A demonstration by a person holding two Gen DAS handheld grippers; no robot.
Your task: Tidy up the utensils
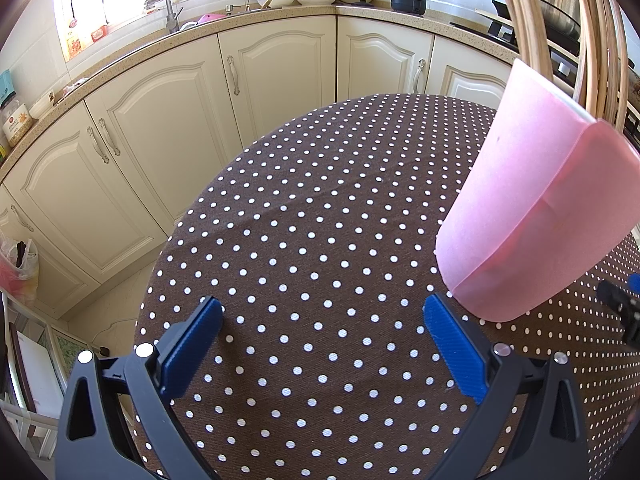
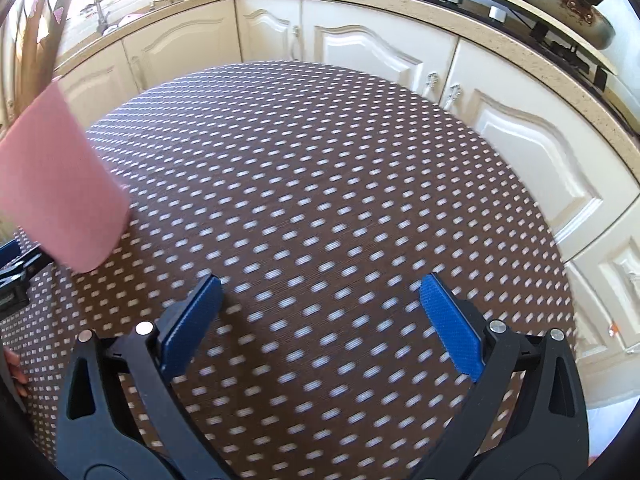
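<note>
Below, spreading wide under both views: round table [image 1: 320, 220] in brown polka-dot cloth, cream kitchen cabinets [image 1: 168, 132] curving behind. Standing upright on the cloth toward the left gripper's right side: pink holder [image 1: 532, 208], wooden chopsticks [image 1: 600, 40] poking out of its top. Hovering over bare cloth just beside the holder's base, fingers spread apart, gripping nothing: left gripper [image 1: 320, 344]. Hanging likewise over bare cloth in a motion-blurred view, fingers parted, clasping nothing, holder [image 2: 60, 184] off to its left: right gripper [image 2: 320, 324].
</note>
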